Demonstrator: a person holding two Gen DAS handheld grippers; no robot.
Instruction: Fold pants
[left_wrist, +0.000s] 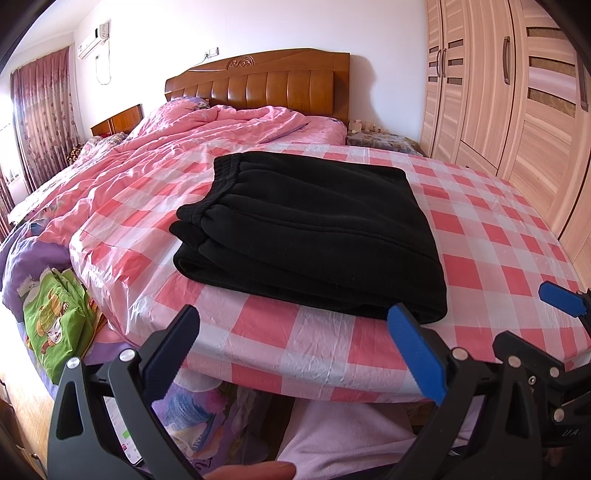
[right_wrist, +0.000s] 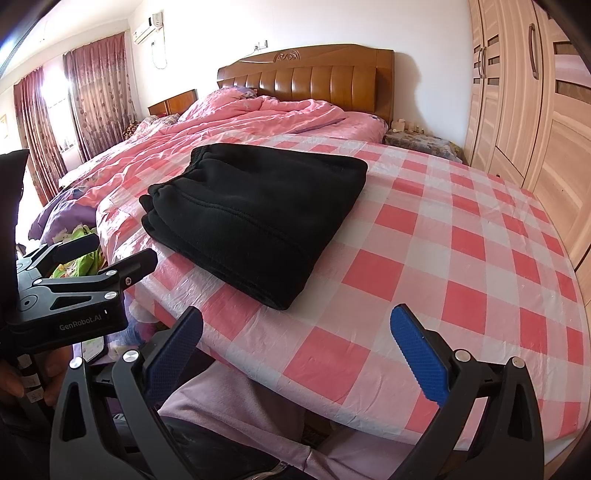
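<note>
The near edge of the bed is cutting off whatever is lying below it, and the lower part of both views is taken up by the grippers' black frames. A phone-like screen (left_wrist: 120, 428) is showing only partly between the left gripper's arms, its content too small to read. The person's pale pink clothing (right_wrist: 236, 398) is filling the space under both grippers, its shape unclear.

The black pants (left_wrist: 310, 229) are lying folded into a thick, roughly rectangular stack on the pink-and-white checked sheet (left_wrist: 491, 236), just ahead of the left gripper (left_wrist: 297, 354) and ahead and to the left of the right gripper (right_wrist: 299, 354). The elastic waistband is facing away and leftward, ribbed and bunched; several layers are showing at the stack's left edge, and a seam is running across the top.

Both grippers are hanging with fingers spread wide, holding nothing, apart from the pants. A rumpled pink quilt (left_wrist: 177, 147) is lying beyond the pants.
</note>
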